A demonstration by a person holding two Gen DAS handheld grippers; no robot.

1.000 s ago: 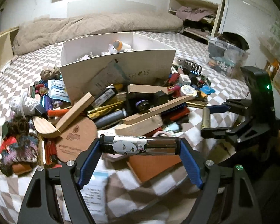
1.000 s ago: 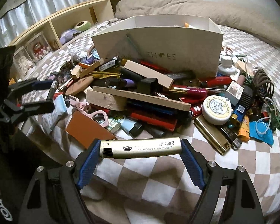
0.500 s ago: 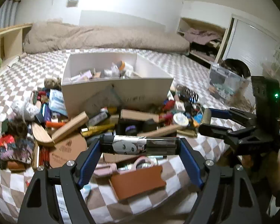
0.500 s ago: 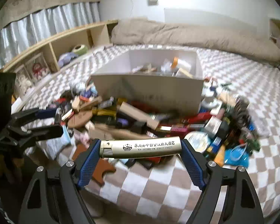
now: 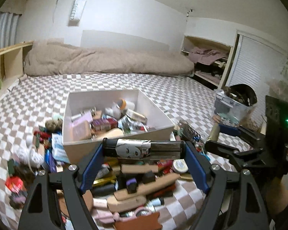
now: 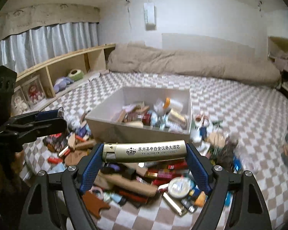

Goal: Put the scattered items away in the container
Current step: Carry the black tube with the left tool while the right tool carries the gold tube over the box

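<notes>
Lighter [image 6: 144, 151] (gold) with "苏州吴中白金汉爵大酒店"

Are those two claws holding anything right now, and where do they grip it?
Yes. The left gripper clamps a black lighter by its two ends; the right gripper clamps a gold lighter the same way.

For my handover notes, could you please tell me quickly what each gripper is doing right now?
Left gripper: shut on the black lighter, held crosswise.
Right gripper: shut on the gold lighter, held crosswise.
</notes>
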